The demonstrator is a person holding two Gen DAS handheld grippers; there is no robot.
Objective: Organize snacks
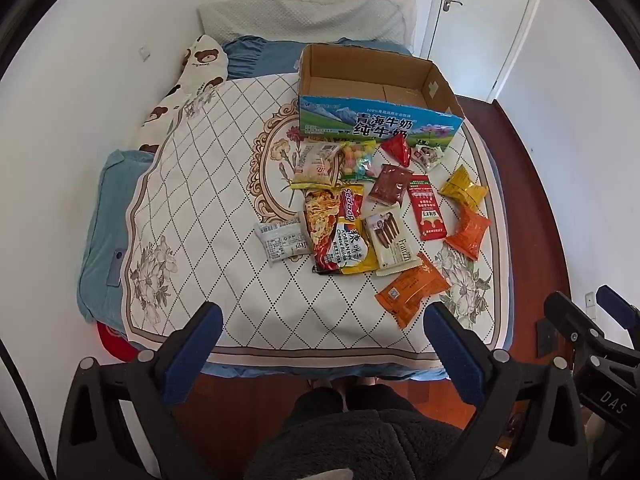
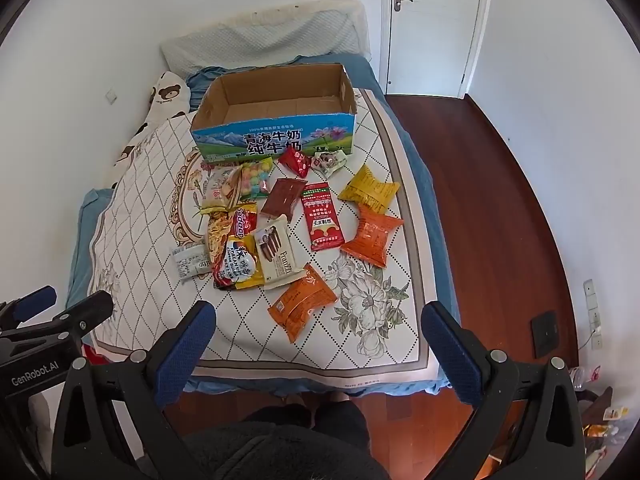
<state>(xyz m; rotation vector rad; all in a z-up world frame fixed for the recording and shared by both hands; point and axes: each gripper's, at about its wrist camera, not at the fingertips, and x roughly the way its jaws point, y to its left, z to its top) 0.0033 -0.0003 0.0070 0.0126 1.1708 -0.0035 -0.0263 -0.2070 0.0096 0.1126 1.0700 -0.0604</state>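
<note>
An empty open cardboard milk box [image 1: 376,92] [image 2: 276,124] stands on the bed's patterned mat. Several snack packets lie in front of it: an orange packet [image 1: 412,294] [image 2: 302,302] nearest me, a Franzzi wafer pack [image 1: 390,240] [image 2: 278,252], a noodle bag [image 1: 340,232] [image 2: 234,248], a red packet [image 1: 428,206] [image 2: 322,216], a yellow packet [image 1: 464,188] [image 2: 370,188]. My left gripper [image 1: 322,326] is open and empty above the near edge of the bed. My right gripper [image 2: 318,322] is open and empty beside it, also above the near edge.
The bed [image 1: 192,184] has a pillow and bear-print cushion [image 1: 196,68] at its far left. Red wooden floor [image 2: 492,200] runs along the right. A white door [image 2: 432,24] is shut at the back right. My legs are below the grippers.
</note>
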